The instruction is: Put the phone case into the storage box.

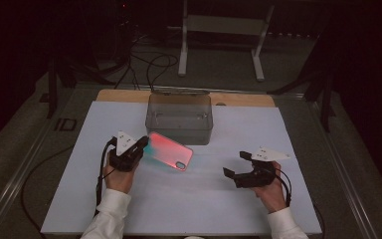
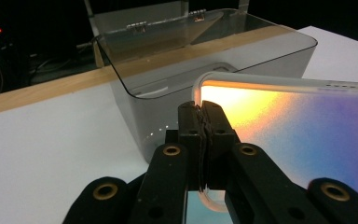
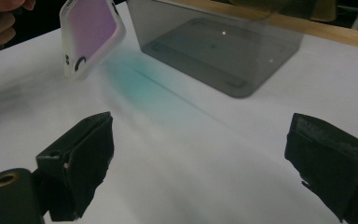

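High view: at the left, your left tool (image 1: 142, 144) is pinching one short end of an iridescent phone case (image 1: 170, 151), holding it tilted above the white surface (image 1: 189, 209) just in front of the smoky clear box (image 1: 180, 119), whose lid stands open at the back. The case's long axis runs from your left tool toward the right and slightly toward you, its free end with the camera cutout pointing at the middle of the surface and dipping low. In the left gripper view the jaws are pressed tight on the case's rim (image 2: 204, 88), so the grip looks thin; judged from this, you would do well to lift the free end level, swing the long axis in line with the box's longer side, and lower it inside before letting go, keeping the rim from catching the front wall. At the right, your right tool (image 1: 238, 168) rests on the surface with its jaws spread wide, holding nothing.
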Demonstrator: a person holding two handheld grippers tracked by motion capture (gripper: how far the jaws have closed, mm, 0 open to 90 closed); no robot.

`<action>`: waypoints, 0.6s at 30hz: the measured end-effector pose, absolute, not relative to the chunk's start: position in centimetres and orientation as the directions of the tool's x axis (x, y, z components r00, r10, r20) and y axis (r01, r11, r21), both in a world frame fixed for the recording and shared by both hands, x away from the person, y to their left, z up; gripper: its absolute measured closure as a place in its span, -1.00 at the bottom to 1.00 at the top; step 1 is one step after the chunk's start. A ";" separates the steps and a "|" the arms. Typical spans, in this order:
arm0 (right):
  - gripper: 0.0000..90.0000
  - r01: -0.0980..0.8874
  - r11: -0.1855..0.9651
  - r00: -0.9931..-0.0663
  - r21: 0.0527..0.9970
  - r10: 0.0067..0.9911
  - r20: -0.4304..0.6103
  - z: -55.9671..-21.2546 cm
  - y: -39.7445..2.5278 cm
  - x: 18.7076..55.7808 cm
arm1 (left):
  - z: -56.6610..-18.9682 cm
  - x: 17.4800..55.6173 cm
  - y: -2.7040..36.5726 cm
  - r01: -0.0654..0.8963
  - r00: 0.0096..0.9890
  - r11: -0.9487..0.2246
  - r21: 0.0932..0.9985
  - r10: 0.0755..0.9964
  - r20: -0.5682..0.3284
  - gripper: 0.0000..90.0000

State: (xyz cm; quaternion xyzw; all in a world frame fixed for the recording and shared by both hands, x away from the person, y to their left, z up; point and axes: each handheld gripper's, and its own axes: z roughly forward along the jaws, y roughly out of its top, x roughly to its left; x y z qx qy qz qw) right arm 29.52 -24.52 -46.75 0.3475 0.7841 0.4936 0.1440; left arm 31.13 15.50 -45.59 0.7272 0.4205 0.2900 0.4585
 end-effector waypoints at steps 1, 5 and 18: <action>-0.82 0.405 0.282 -0.729 0.870 0.674 0.121 -46.3 -23.6 30.0 | -45.5 31.1 15.5 0.340 0.480 -0.227 0.913 0.877 0.039 0.98; -0.82 0.401 0.306 -0.746 0.864 0.657 0.113 -45.9 -22.6 30.5 | -45.4 31.0 15.4 0.332 0.488 -0.237 0.913 0.871 0.048 0.98; -0.82 0.420 0.371 -0.799 0.828 0.585 0.142 -44.2 -19.0 32.6 | -45.3 30.8 15.0 0.305 0.500 -0.264 0.915 0.862 0.082 0.98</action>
